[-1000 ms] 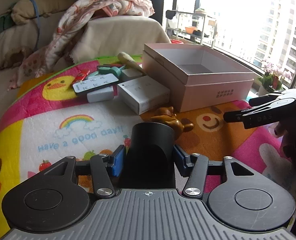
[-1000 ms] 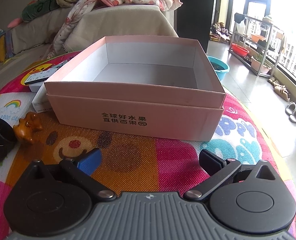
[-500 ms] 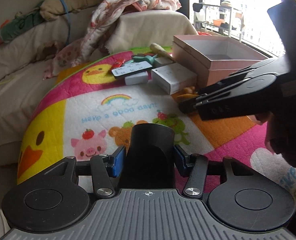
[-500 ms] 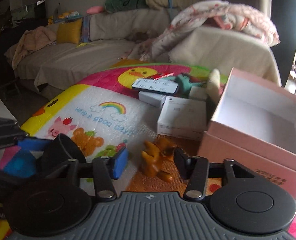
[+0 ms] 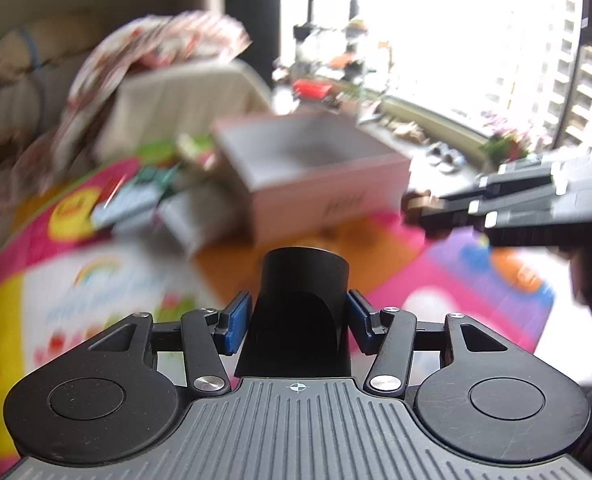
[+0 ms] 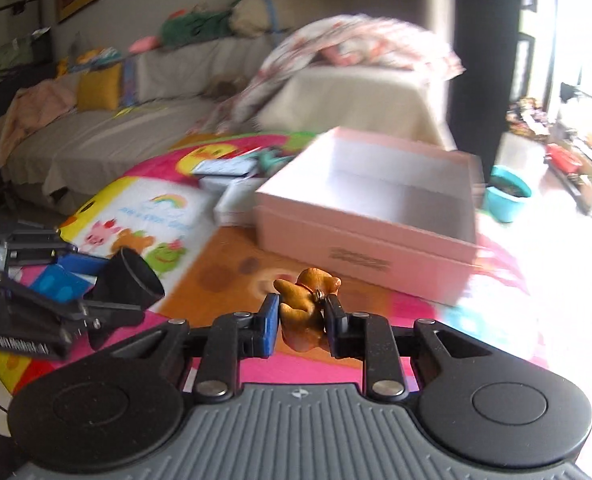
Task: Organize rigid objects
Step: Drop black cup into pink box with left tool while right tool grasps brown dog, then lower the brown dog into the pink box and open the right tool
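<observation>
My left gripper (image 5: 299,322) is shut on a black cylinder (image 5: 306,280), held above the mat; it also shows in the right wrist view (image 6: 129,280) at the left. My right gripper (image 6: 300,320) is shut on a small brown figurine (image 6: 306,300), lifted off the mat; it shows in the left wrist view (image 5: 428,212) at the right. An open, empty pink box (image 6: 368,204) stands ahead of both, also in the left wrist view (image 5: 312,172).
A colourful cartoon mat (image 6: 151,220) covers the surface. A white box (image 6: 231,200), a remote (image 6: 225,168) and small items lie left of the pink box. A draped sofa (image 6: 336,92) stands behind. A teal basin (image 6: 508,196) sits on the floor.
My right gripper has closed on the brown figurine and lifted it off the mat. Both grippers have swung toward the pink box; the left still holds the black cylinder.
</observation>
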`<state>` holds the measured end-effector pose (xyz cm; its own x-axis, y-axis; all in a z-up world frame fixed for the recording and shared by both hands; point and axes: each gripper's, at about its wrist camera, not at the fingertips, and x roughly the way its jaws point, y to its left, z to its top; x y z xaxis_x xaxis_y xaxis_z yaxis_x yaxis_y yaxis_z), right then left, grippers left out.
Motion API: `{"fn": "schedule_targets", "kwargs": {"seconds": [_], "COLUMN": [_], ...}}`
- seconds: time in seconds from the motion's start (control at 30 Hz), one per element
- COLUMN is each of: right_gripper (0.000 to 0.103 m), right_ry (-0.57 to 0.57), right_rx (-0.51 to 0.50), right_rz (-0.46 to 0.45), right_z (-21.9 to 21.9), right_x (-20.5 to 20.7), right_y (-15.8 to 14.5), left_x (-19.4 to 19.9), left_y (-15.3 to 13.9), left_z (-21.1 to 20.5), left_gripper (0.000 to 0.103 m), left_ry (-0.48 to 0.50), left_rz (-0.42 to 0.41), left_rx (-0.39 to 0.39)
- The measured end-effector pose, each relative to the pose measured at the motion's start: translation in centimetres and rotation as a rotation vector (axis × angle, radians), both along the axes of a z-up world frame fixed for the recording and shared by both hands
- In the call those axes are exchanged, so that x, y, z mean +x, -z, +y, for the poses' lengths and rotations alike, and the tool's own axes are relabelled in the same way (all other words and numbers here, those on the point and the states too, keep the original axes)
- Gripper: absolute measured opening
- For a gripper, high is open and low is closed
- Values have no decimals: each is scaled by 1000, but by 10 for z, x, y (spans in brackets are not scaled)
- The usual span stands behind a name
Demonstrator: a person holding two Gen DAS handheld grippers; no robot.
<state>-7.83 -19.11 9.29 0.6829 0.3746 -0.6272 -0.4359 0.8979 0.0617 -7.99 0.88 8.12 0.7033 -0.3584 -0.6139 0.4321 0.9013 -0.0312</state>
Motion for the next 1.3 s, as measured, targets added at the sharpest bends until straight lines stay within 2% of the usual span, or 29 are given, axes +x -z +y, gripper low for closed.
{"fn": "schedule_targets", "kwargs": {"seconds": [0.1,0.17,0.23,0.3,0.4,0.57,0.73,0.83,0.87,0.97,1.07,1.17,1.23,1.3], "right_gripper": [23,23,23,23,23,23,23,24,26,55,59,67,68,69], "right_ry": [48,74,99,128,159,168,169,174,178,205,183,139,109,80], "right_rx": [2,8,24,36,51,80,125,171,186,178,159,110,64,24], "right_rz": [-67,-120,-143,-147,-150,-161,-156,-175,-183,-175,-190,-170,-150,-129], "right_z": [-22,-32,-39,-45,-51,-58,-47,-34,-30,-17,-7,-1,4,8], "right_x": [-11,-15,-15,-11,-7,4,44,78,89,110,102,81,64,49], "right_y": [-12,-18,-21,-21,-22,-25,-34,-48,-53,-59,-49,-22,-1,19], "left_x": [27,57,96,128,135,100,68,56,55,52,56,68,79,86], "left_y": [-43,-70,-80,-71,-50,-10,31,42,44,48,51,54,54,52], "left_z": [-25,-35,-40,-43,-32,10,48,64,67,74,75,72,71,68], "left_gripper": [57,57,58,56,55,55,55,55,55,55,55,55,55,55], "left_ry": [21,6,14,-15,-97,-195,-272,-306,-317,-340,-334,-327,-338,-342], "left_rz": [-136,-208,-168,-85,-98,-117,-63,-42,-38,-34,-24,-1,7,-19], "left_rx": [-44,-164,-304,-367,-356,-306,-232,-205,-200,-193,-201,-218,-233,-220]}}
